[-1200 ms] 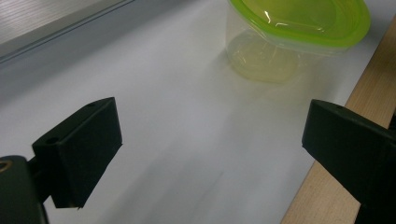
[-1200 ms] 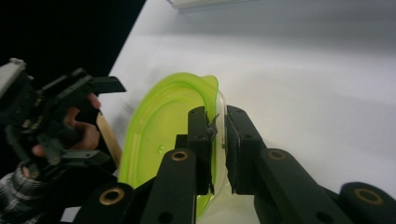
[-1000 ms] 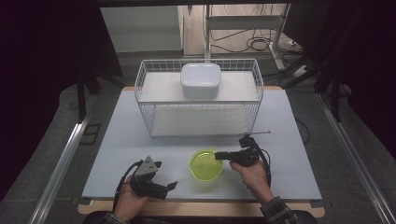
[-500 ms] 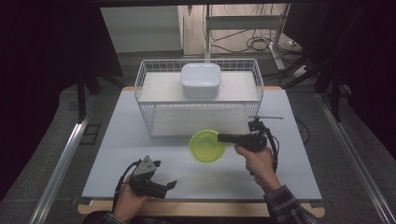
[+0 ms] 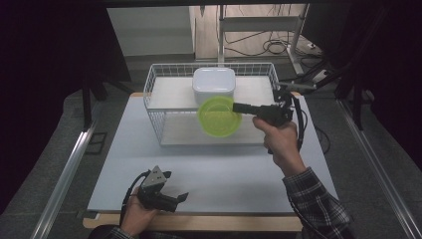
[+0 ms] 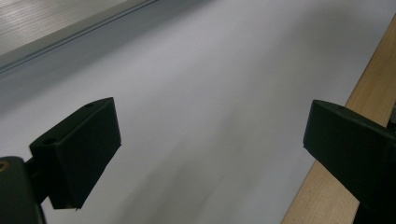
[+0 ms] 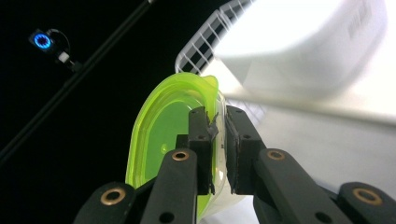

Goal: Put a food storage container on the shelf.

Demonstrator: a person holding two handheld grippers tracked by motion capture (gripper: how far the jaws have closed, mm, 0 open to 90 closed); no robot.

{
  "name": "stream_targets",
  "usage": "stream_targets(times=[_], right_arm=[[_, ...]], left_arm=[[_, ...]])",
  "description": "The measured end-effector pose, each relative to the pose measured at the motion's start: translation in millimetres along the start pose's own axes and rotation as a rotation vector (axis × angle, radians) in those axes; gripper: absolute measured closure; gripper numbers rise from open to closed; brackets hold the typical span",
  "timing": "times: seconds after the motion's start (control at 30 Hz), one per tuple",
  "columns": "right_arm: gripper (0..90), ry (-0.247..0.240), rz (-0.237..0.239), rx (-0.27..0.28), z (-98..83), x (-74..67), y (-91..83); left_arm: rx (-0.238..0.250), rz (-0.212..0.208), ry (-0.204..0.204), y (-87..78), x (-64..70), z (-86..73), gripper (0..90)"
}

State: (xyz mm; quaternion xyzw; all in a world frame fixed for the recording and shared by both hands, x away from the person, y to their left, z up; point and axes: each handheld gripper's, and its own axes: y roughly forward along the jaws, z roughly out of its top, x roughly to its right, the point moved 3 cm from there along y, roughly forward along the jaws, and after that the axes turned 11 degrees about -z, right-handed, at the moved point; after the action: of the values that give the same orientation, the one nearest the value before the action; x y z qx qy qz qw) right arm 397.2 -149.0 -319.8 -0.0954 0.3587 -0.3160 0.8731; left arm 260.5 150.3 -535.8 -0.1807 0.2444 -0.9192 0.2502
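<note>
We see the right gripper [image 5: 238, 106], centre frame, jaws clamped on the green bowl's [image 5: 219, 116] rim, over the wire basket [image 5: 158, 130]; left gripper [image 5: 174, 198] gapes empty.

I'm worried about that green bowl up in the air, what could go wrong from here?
The right claw pinches the green bowl only by its thin rim, so it may slip or swing loose. Held by the wire basket, it could knock the front wall or the white box on the upper shelf.
</note>
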Motion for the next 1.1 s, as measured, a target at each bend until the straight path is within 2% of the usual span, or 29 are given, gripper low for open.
stream_targets(times=[0.27,0.4,0.53,0.7,0.8,0.93,1.03,1.1], right_arm=[[81.9,0.019,-0.025,0.082,54.1,-23.3,4.9],[81.9,0.058,-0.063,0.124,76.0,-27.1,13.8],[81.9,0.114,-0.117,0.149,90.7,-23.4,26.7],[81.8,0.159,-0.199,0.156,98.3,-12.4,41.4],[81.7,0.188,-0.213,0.158,98.5,-7.0,47.1],[81.5,0.196,-0.246,0.156,96.7,-0.6,54.2],[80.1,0.218,-0.242,0.163,95.9,3.0,56.2],[77.6,0.214,-0.249,0.162,96.0,4.7,56.8]], left_arm=[[-0.003,-0.01,-0.003,0.5,1.0,-0.3,3.7],[-0.003,-0.016,-0.002,0.8,1.3,-0.3,3.7],[-0.004,-0.02,0.002,1.1,2.1,-0.2,3.8],[-0.005,-0.027,0.001,1.3,2.1,-0.6,3.8],[-0.006,-0.029,0.001,1.5,2.0,-0.7,3.9],[-0.009,-0.03,0.006,1.9,2.4,-0.6,3.9],[-0.01,-0.03,0.005,2.1,2.1,-0.8,3.9],[-0.01,-0.03,0.005,2.1,2.0,-0.8,3.9]])
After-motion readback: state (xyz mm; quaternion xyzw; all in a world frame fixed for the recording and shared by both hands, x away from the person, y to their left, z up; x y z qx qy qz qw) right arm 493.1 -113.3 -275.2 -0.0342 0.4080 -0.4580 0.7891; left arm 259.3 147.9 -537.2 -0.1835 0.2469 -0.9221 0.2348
